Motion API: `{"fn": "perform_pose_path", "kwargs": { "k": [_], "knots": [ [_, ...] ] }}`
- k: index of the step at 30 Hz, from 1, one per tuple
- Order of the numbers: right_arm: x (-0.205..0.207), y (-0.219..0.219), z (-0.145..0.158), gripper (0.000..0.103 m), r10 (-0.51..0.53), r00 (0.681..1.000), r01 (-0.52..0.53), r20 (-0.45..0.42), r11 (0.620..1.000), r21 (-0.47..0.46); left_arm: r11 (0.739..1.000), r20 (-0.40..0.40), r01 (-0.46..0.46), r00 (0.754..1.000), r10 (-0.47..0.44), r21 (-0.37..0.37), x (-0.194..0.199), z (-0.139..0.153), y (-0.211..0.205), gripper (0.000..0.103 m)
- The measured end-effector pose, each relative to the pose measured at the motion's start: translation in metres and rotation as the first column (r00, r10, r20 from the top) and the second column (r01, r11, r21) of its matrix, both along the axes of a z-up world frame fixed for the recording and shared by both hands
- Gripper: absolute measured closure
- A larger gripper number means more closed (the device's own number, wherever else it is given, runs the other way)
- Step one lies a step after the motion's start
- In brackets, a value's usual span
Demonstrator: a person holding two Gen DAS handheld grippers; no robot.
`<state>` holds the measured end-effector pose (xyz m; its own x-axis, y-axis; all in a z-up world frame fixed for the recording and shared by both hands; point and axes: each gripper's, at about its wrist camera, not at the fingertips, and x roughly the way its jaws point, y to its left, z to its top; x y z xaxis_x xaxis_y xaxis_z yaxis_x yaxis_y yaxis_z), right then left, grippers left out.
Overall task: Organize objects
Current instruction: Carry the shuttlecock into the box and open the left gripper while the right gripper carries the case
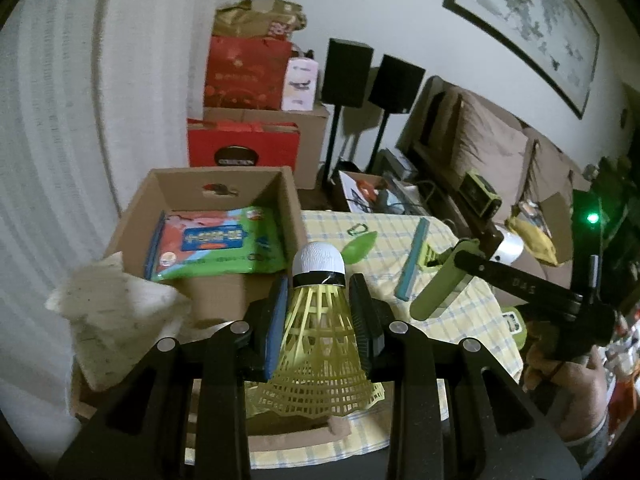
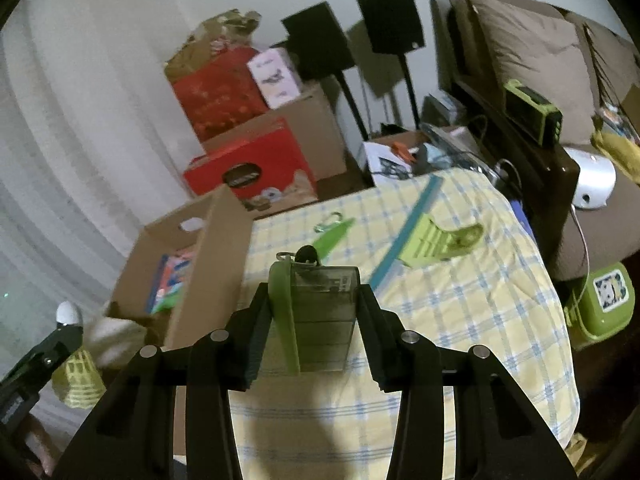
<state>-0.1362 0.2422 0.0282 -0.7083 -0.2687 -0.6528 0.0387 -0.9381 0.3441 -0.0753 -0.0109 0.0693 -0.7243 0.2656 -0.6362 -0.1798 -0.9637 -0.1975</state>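
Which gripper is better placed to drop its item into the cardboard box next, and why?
Left. The left gripper holds the yellow shuttlecock right beside the cardboard box. The right gripper, holding a green case, is over the checked cloth, farther from the box.

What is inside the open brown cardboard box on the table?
Inside the open brown cardboard box lies a flat green and red plastic packet. Anything beneath it is covered.

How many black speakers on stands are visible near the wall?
2. One speaker stands beside the stacked cardboard boxes; the second speaker stands just right of it, nearer the sofa. Others may be hidden behind the boxes.
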Motion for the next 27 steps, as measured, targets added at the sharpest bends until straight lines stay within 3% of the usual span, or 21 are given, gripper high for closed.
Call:
{"fn": "perform_pose_path", "kwargs": {
  "k": [14,27],
  "knots": [
    [0.019,-0.054,0.047,0.060,0.146,0.987,-0.147,-0.067,0.989,-0.007,0.994,-0.053,-0.113,0.992,0.112,-0.005,0.014,0.024,-0.063,0.075],
    [0.033,-0.108,0.056,0.060,0.266,0.961,-0.266,-0.076,0.964,0.016,0.973,-0.034,-0.229,0.973,0.228,-0.010,-0.004,0.010,-0.121,0.075]
  ]
}}
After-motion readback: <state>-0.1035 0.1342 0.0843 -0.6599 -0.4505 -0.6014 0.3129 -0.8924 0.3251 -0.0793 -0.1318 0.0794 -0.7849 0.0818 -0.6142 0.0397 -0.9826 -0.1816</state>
